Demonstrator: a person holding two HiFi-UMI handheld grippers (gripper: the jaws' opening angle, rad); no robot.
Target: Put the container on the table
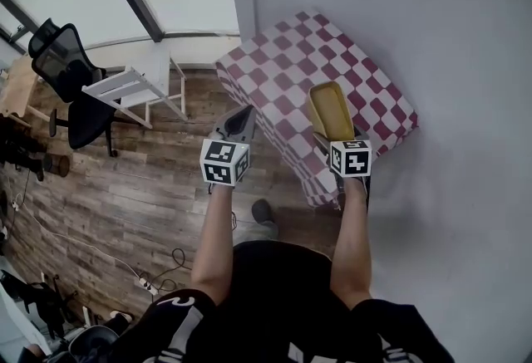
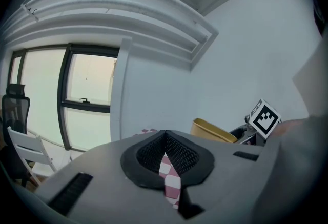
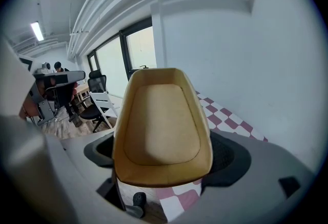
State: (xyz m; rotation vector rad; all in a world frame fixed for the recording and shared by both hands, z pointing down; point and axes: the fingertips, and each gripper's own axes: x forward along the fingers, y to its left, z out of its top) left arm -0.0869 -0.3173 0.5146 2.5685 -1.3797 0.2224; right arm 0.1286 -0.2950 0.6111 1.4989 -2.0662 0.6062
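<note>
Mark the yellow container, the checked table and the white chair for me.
Yellow oblong plastic container [image 3: 161, 125]: right gripper view, its inner floor.
Pink-and-white checked cloth-covered table [image 1: 291, 62]: head view, bare cloth on top.
White slatted wooden chair [image 1: 125, 87]: head view, its slats.

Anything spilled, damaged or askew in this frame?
Nothing stands out. The yellow container looks empty and intact. It is gripped in the right gripper above the checkered table, and no spill shows on the cloth. The left gripper is shut and empty.
</note>
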